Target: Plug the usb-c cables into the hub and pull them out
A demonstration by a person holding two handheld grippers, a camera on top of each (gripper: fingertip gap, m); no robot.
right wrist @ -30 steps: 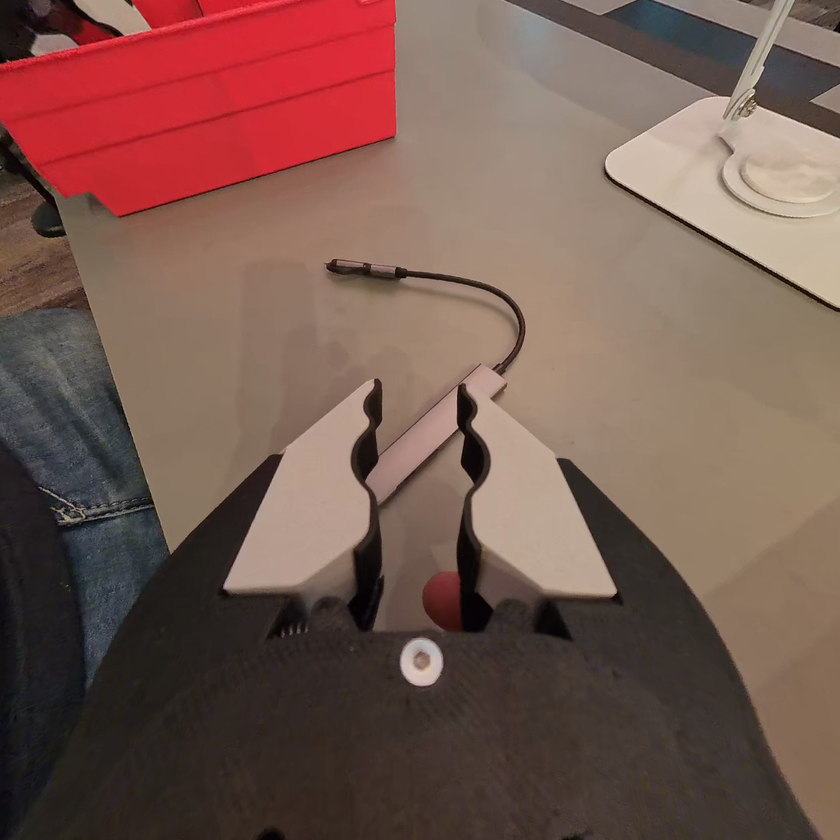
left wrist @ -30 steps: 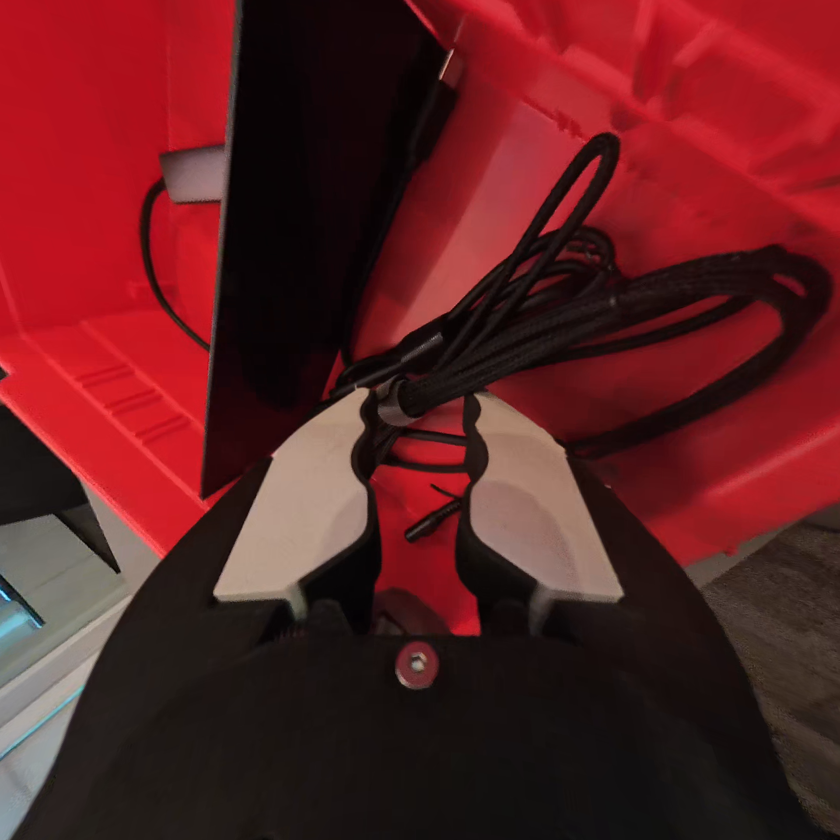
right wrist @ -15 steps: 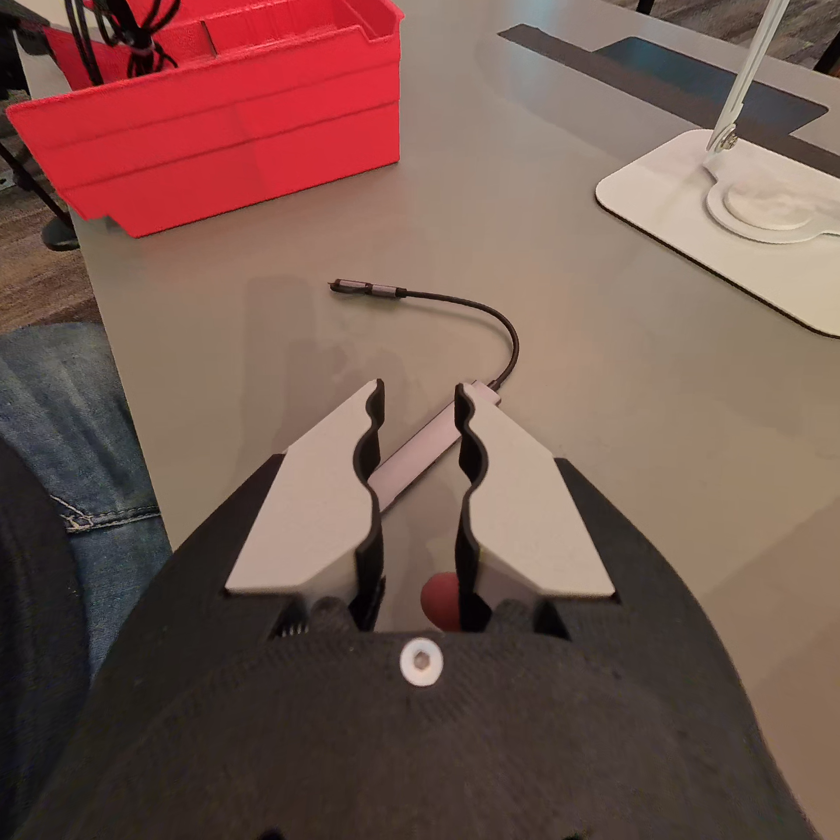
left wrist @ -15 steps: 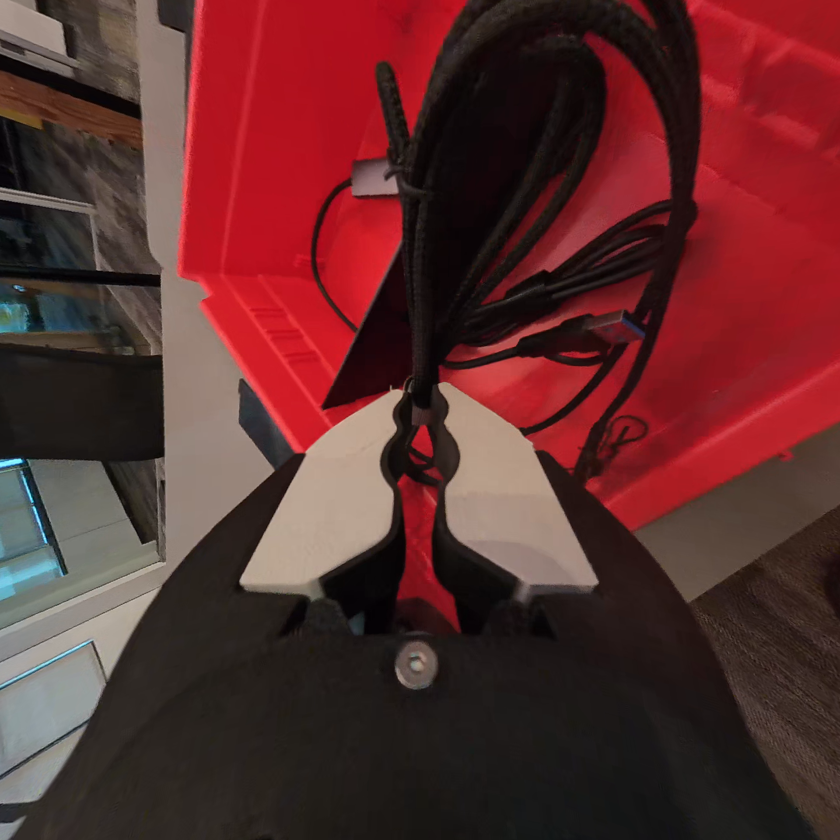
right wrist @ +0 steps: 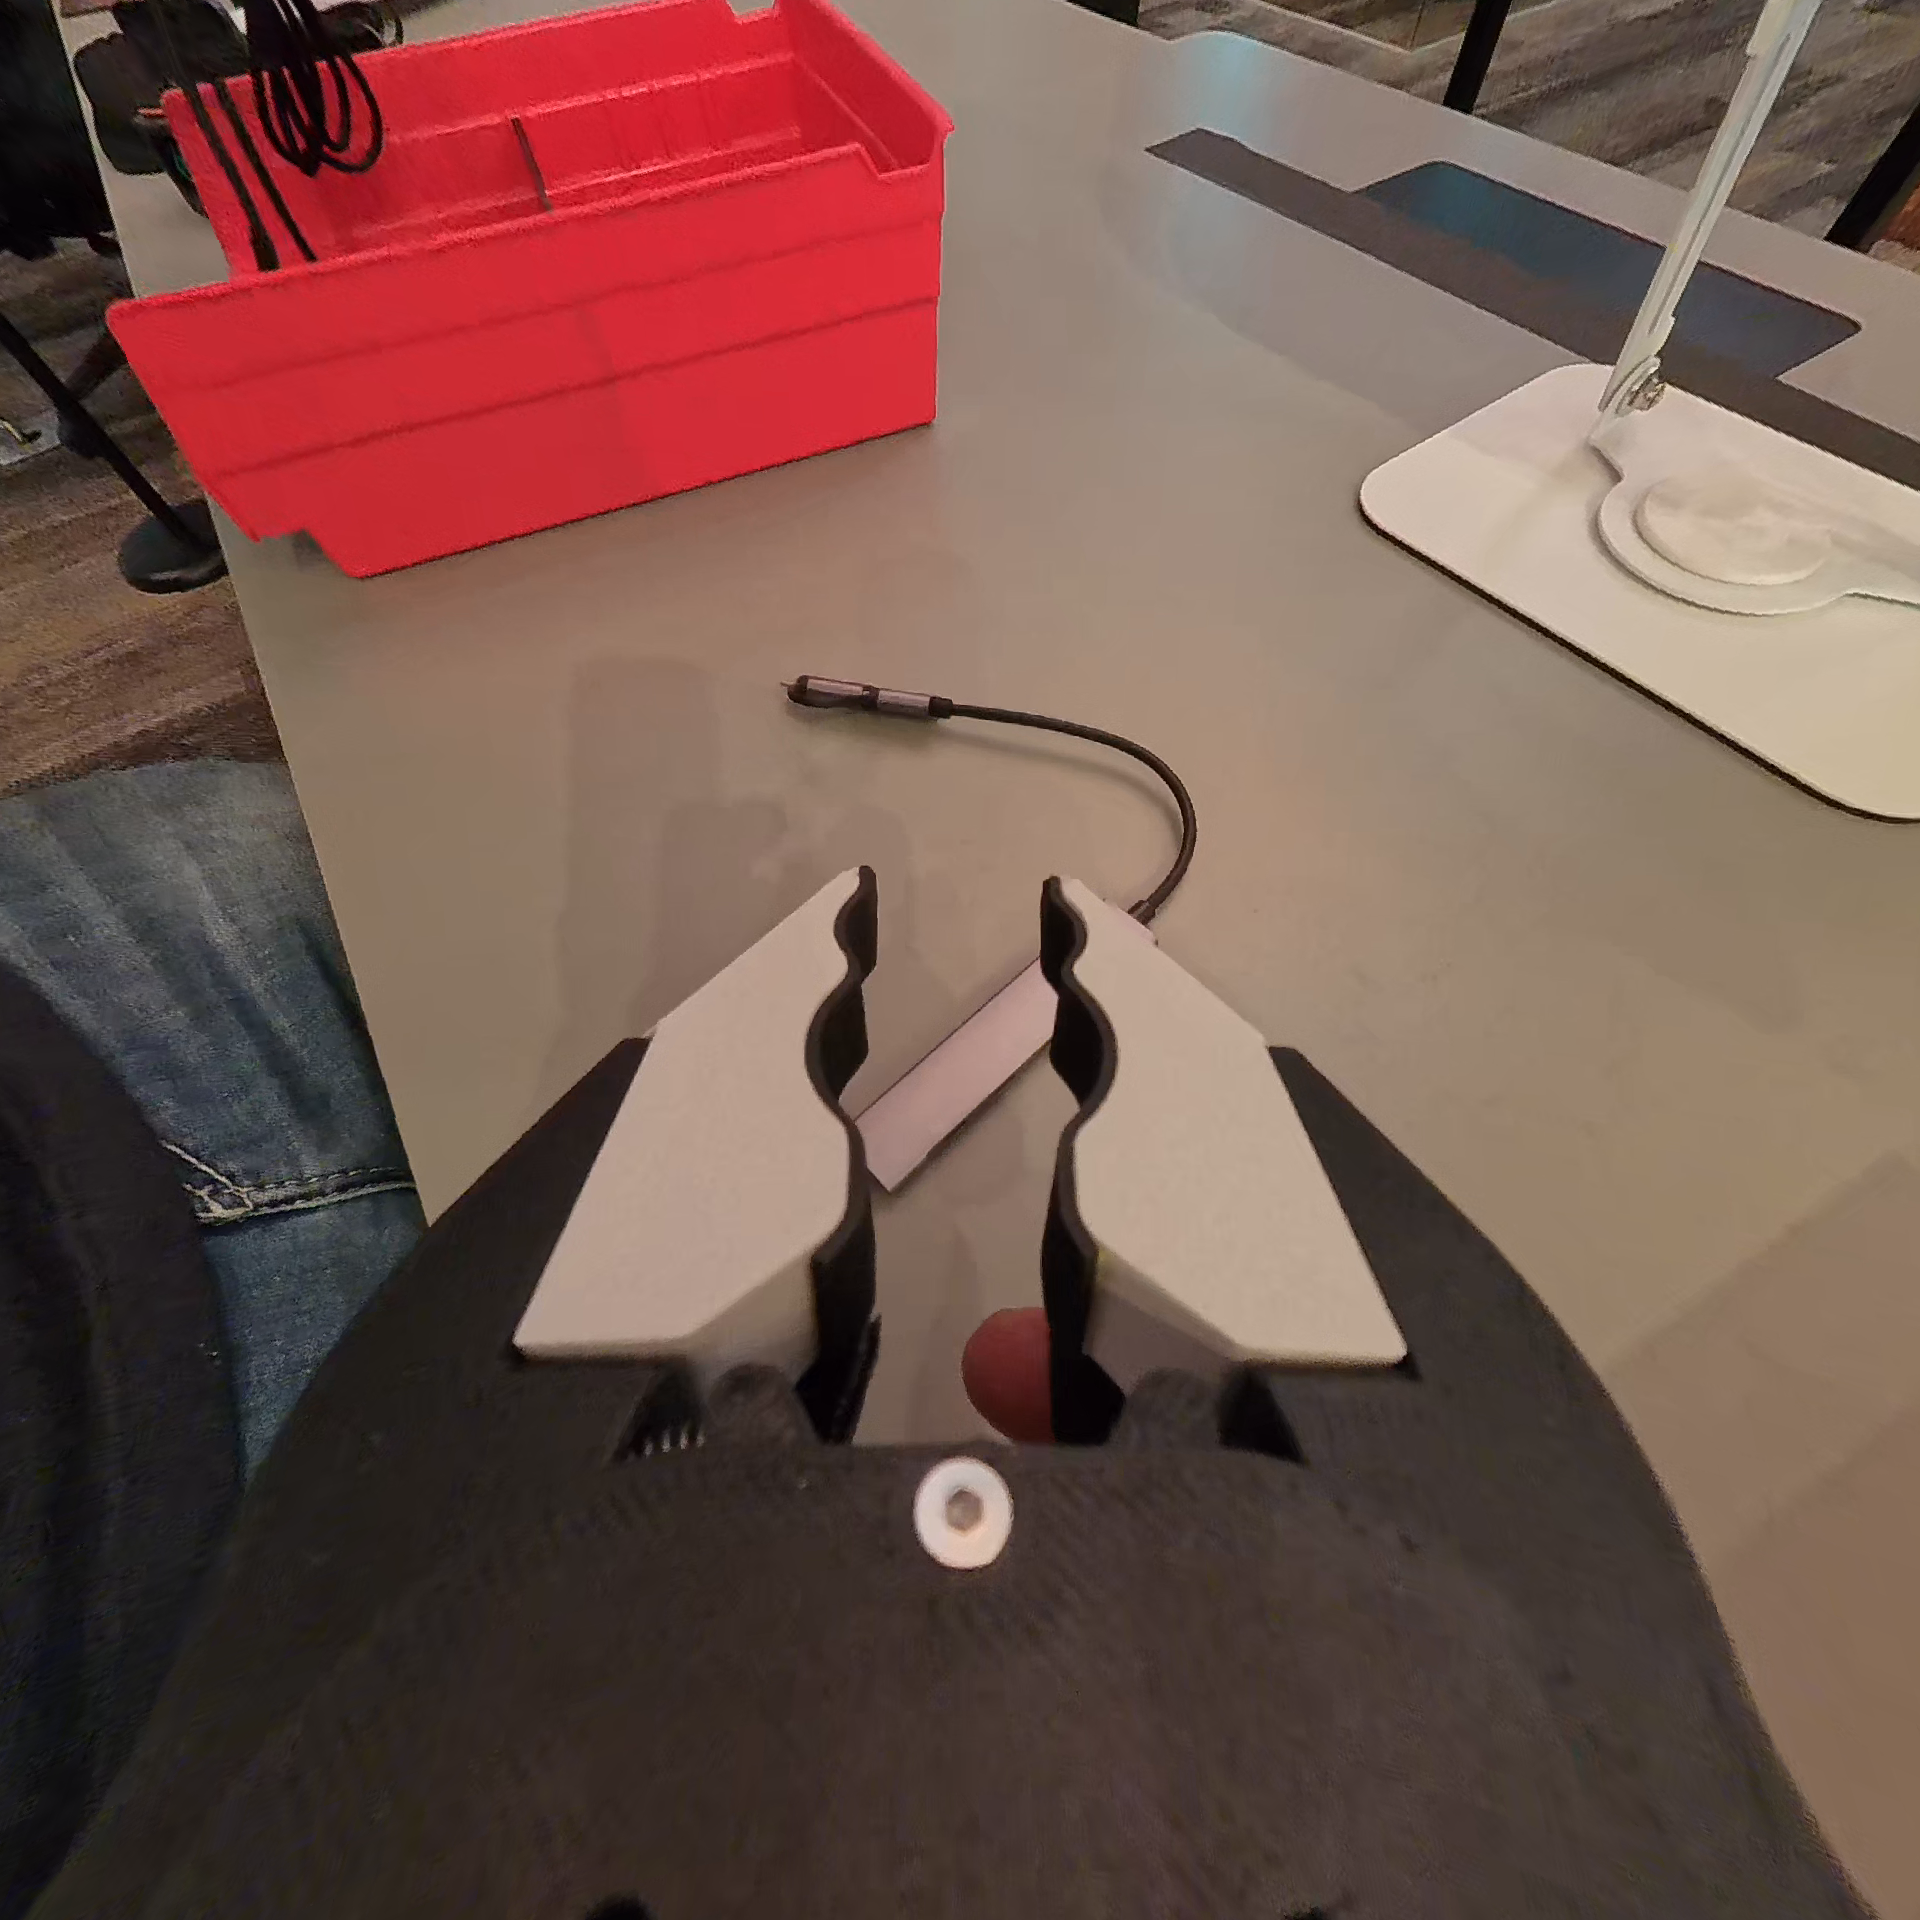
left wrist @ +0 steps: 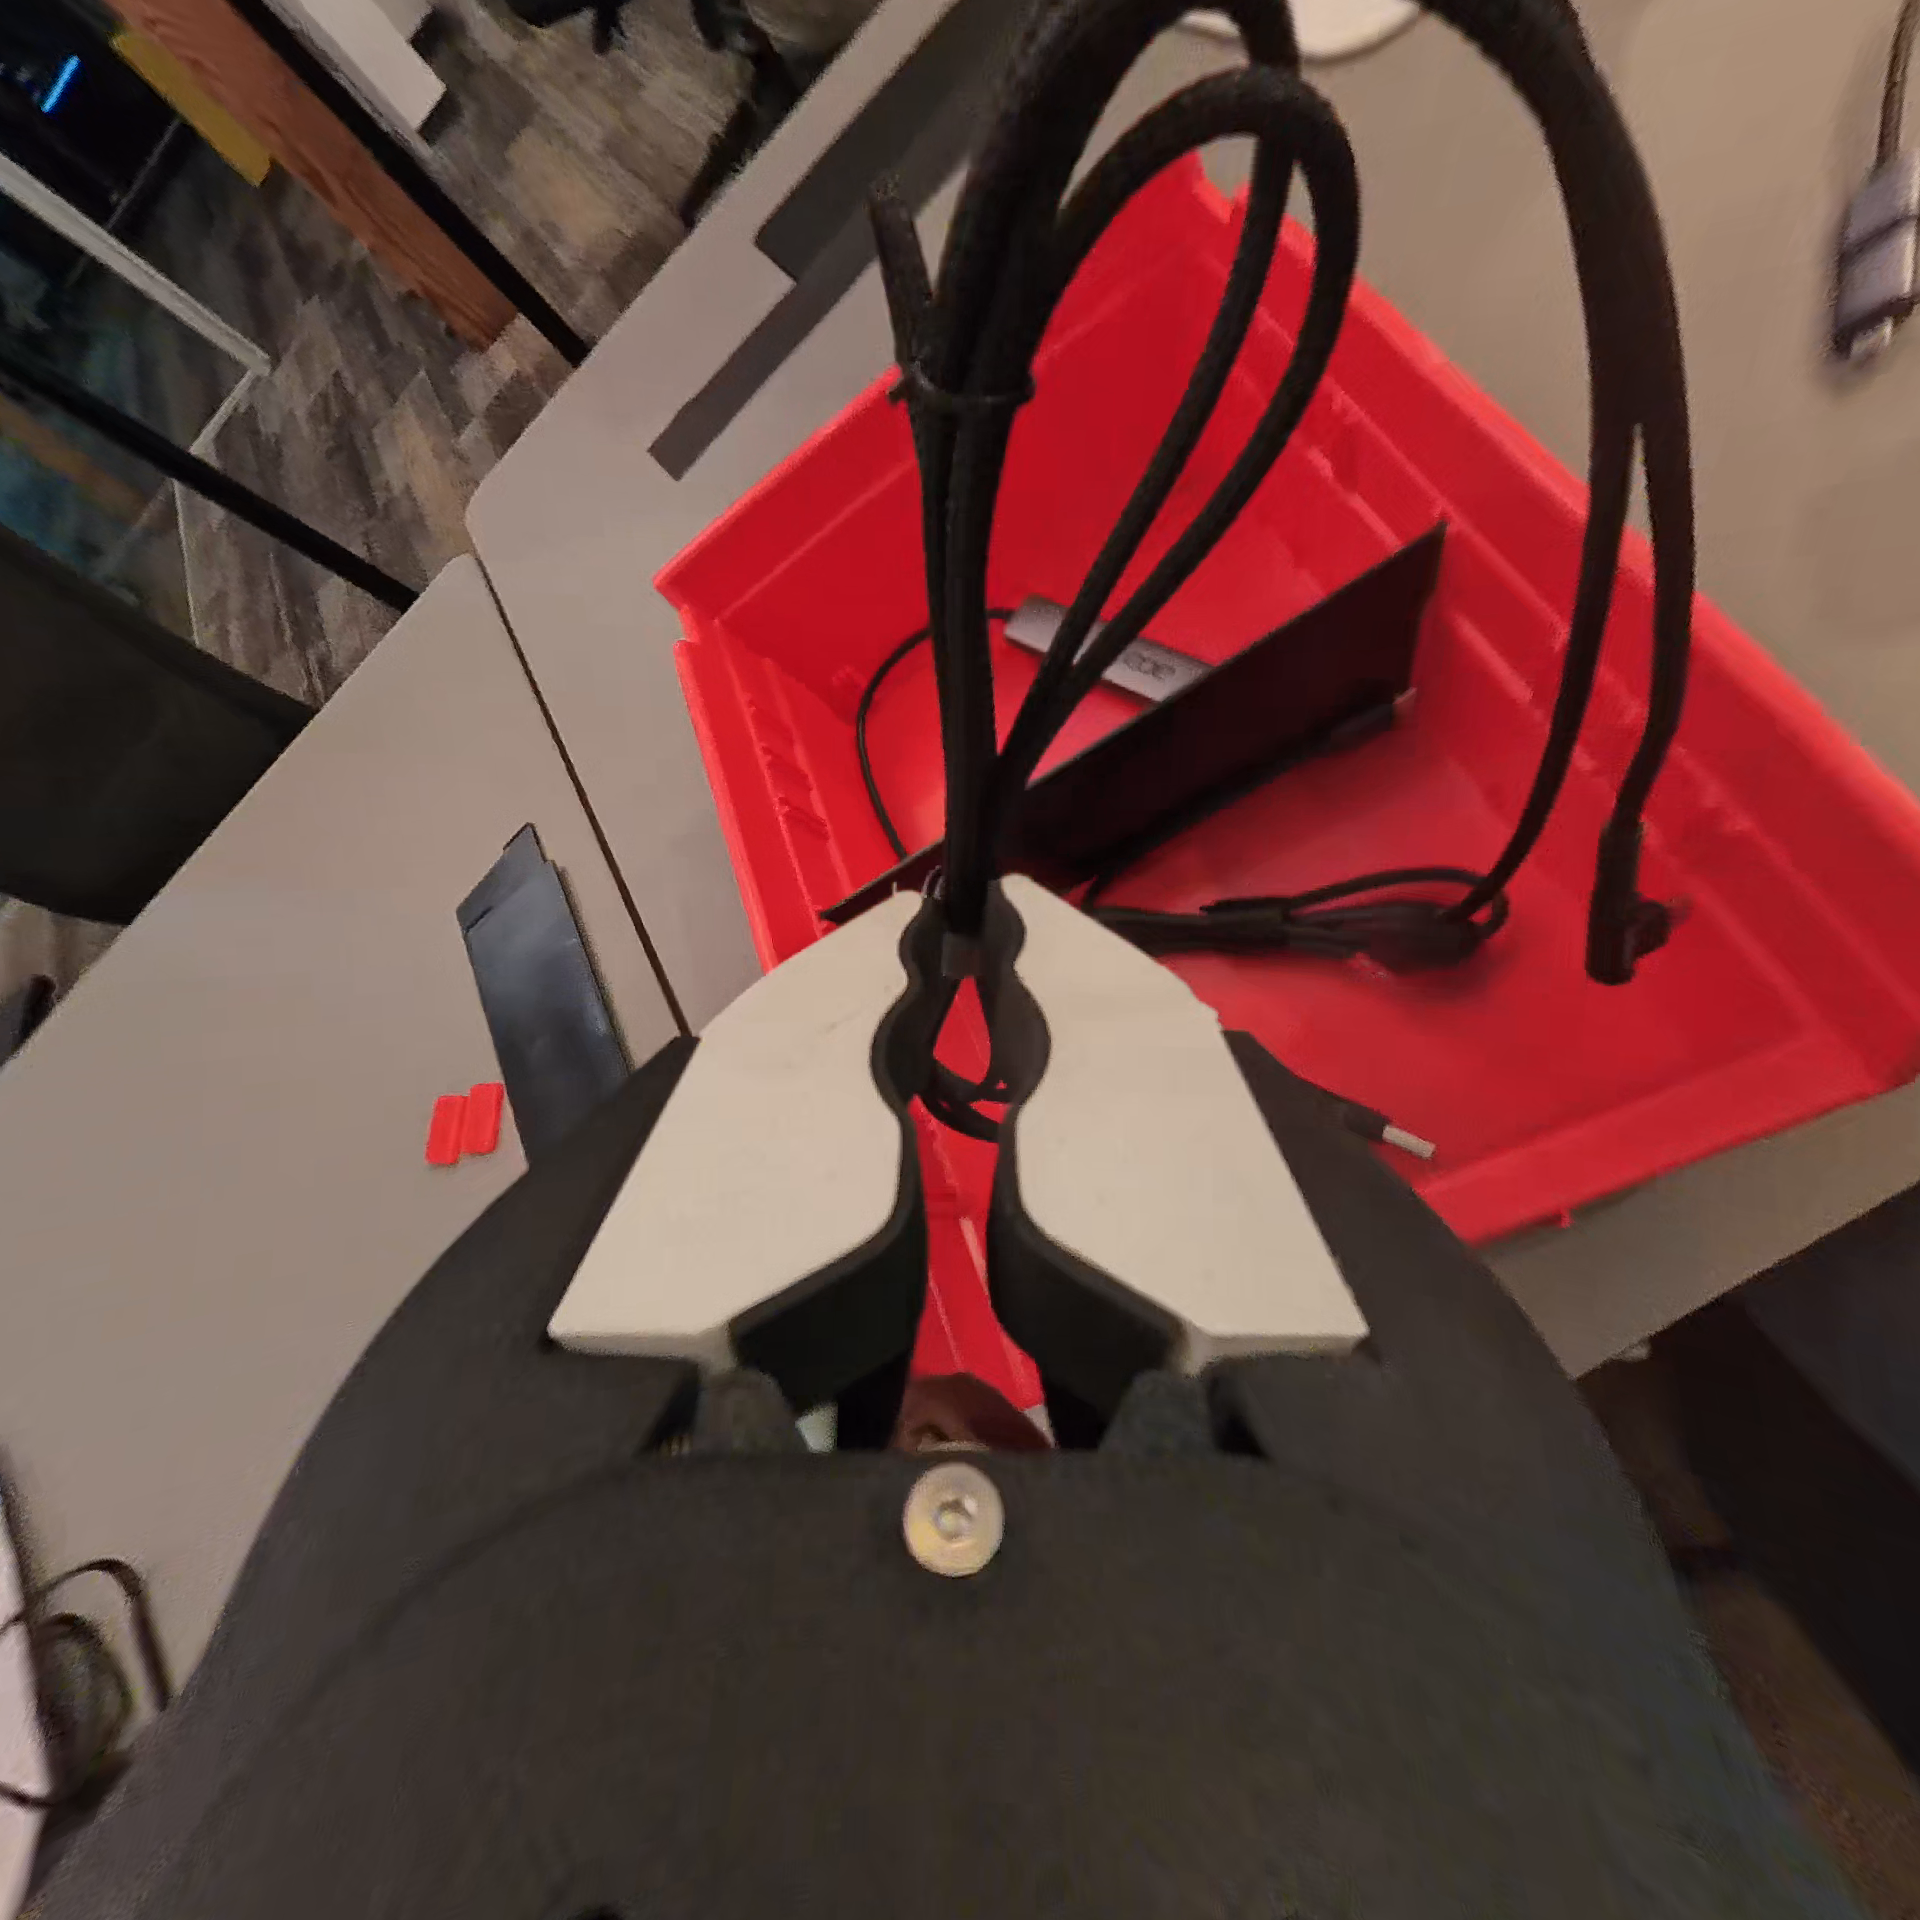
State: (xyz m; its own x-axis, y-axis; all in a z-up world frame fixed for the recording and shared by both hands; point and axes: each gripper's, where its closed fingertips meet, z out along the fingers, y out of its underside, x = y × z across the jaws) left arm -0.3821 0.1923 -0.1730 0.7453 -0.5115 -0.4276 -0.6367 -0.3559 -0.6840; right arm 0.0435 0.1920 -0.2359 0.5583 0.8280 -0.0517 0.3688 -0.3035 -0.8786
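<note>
- Above the red bin (left wrist: 1558, 1039), the left hand-held gripper (left wrist: 961, 940) has its fingers drawn nearly together on a bundle of black braided cables (left wrist: 966, 644), pinching it at the tips; the loops arch away from the camera and run out of the top of the picture.
- One loose cable end (left wrist: 1621, 925) dangles over the bin, and a metal plug (left wrist: 1392, 1138) sticks out just past the right finger.
- Inside the bin lie a dark divider panel (left wrist: 1247, 738), more black cable (left wrist: 1351, 920) and a grey bar-shaped device (left wrist: 1132, 660), possibly a second hub; it is partly covered.
- A blurred grey connector (left wrist: 1875, 249) shows at the upper right edge.
- Over the grey worktop (right wrist: 1351, 831), the right hand-held gripper (right wrist: 958, 894) stands moderately open and holds nothing.
- Its fingers straddle the grey hub (right wrist: 956, 1091), which lies flat; contact cannot be judged, as both ends are hidden behind the fingers.
- The hub's long axis runs diagonally, near left to far right. Its short black lead (right wrist: 1122, 758) curves back left and ends in a plug (right wrist: 862, 694) pointing left.
- A white stand base (right wrist: 1558, 540) sits at the far right.
</note>
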